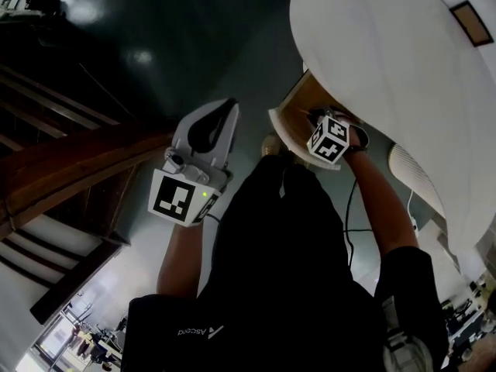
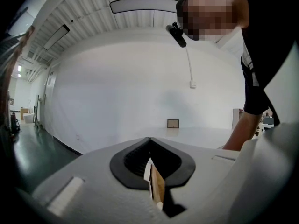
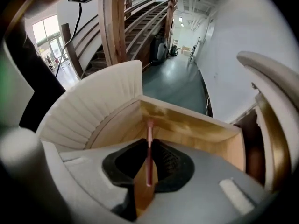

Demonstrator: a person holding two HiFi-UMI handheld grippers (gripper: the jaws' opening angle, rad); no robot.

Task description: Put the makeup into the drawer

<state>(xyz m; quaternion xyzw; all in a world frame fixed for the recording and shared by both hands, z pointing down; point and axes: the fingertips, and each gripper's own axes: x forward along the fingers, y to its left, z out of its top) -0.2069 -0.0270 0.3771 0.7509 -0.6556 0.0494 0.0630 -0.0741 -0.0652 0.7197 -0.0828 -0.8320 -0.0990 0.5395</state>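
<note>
We look down on both forearms reaching up the frame from the black shirt (image 1: 294, 270). The right hand (image 1: 353, 138) is bent over the open drawer (image 1: 298, 103), at centre right of the head view. It tips the right tool (image 1: 322, 124) steeply down into it. The left tool (image 1: 219, 108) is held left of centre, away from the drawer, over the dark green floor (image 1: 155, 37).

In the right gripper view, the right tool (image 3: 150, 146) is clamped on the makeup (image 3: 149, 127) — a thin pink stick. Its long axis runs straight up the frame along the jaws. Its tip pokes past them toward the drawer's far wooden corner (image 3: 196, 125), above the drawer floor.

In the left gripper view, the left tool (image 2: 149, 140) has its jaws together with nothing between them.

The drawer belongs to a curved white table (image 1: 372, 53) at upper right — a wooden staircase (image 1: 62, 169) fills the left.
</note>
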